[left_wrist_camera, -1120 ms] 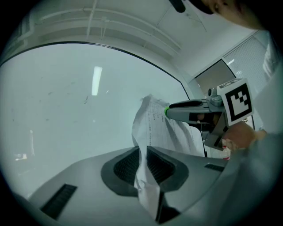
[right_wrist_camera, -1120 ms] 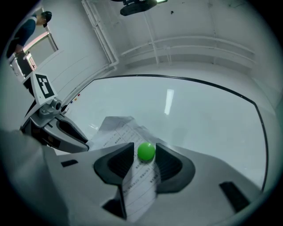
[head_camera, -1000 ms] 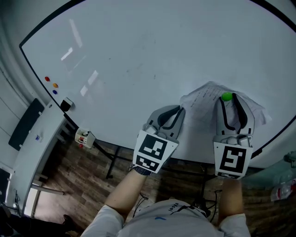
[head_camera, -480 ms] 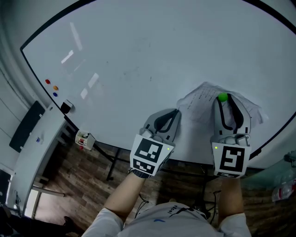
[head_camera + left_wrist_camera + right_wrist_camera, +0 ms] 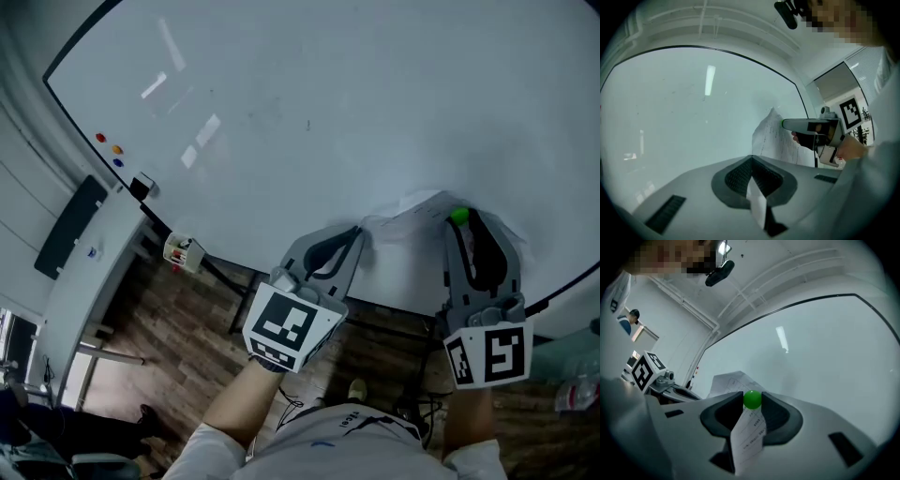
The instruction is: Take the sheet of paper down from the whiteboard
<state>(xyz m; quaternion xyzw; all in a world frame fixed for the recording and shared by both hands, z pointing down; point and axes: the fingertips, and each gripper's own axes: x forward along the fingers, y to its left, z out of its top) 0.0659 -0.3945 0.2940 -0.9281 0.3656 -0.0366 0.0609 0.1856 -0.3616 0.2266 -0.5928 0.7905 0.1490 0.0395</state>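
Freeing the sheet of paper point(image 5: 412, 214) from the whiteboard point(image 5: 309, 103) is the step in hand, as I judge it. The right tongs point(image 5: 462, 227) are closed on the green magnet point(image 5: 752, 399), and a strip of the sheet passes between their jaws just under the magnet. The left tongs point(image 5: 357, 232), to the left of the magnet in the head view, are closed on the sheet's left edge; a thin white fold shows between their jaws. The sheet spreads leftward from the magnet and looks bulged, not flat, so it seems partly loose. Whether the magnet touches the board I cannot tell. The next move, I think, calls for drawing both tongs away from the board together, at the same speed, so that the paper does not tear between the two grips.
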